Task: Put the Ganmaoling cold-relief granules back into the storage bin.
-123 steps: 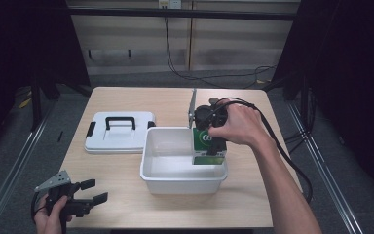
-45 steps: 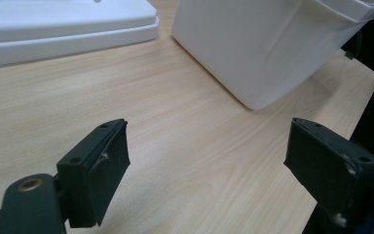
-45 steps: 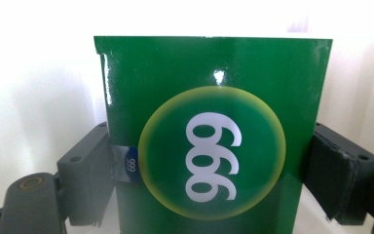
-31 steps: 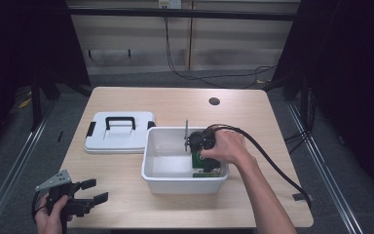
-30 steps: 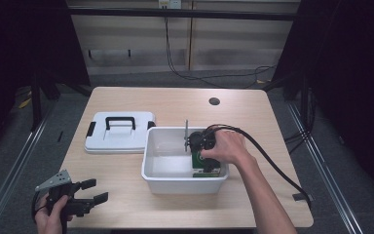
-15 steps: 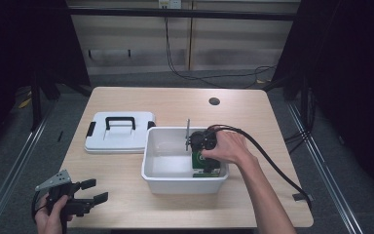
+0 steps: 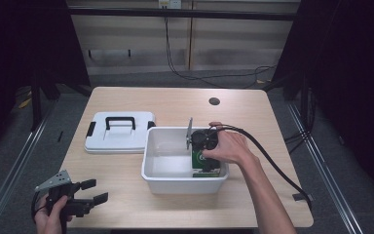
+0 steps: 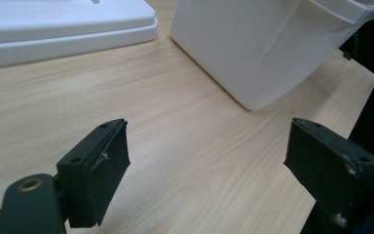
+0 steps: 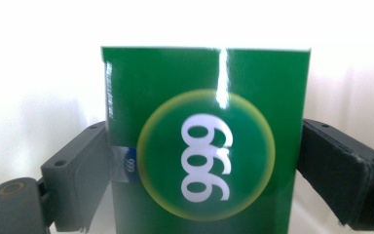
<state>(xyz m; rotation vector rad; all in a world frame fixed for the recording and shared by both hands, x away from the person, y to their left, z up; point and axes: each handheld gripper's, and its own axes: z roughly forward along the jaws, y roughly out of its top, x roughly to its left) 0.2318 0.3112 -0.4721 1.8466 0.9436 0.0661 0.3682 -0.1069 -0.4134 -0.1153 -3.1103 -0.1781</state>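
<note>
You are lowering the green box (image 9: pixel 207 141) into the white bin (image 7: pixel 168 183), at its 3 o'clock side; your right gripper (image 7: pixel 203 142) is pinching it by both flanks. Judging by this, release comes next: spread the jaws, then lift straight up. Your left gripper (image 7: pixel 88 191) is idling spread at the table's (image 7: pixel 175 105) 7 o'clock corner.

On the desk (image 7: pixel 175 105) a tub (image 7: pixel 173 180) sits near the middle, with its lid (image 7: pixel 119 132) lying flat just beside it to the left and slightly behind. A box (image 7: pixel 205 165) stands in the tub's right end — the right hand-held gripper (image 7: pixel 203 146) is over it. The left hand-held gripper (image 7: pixel 73 195) is at the desk's front left corner, well apart from the tub.
</note>
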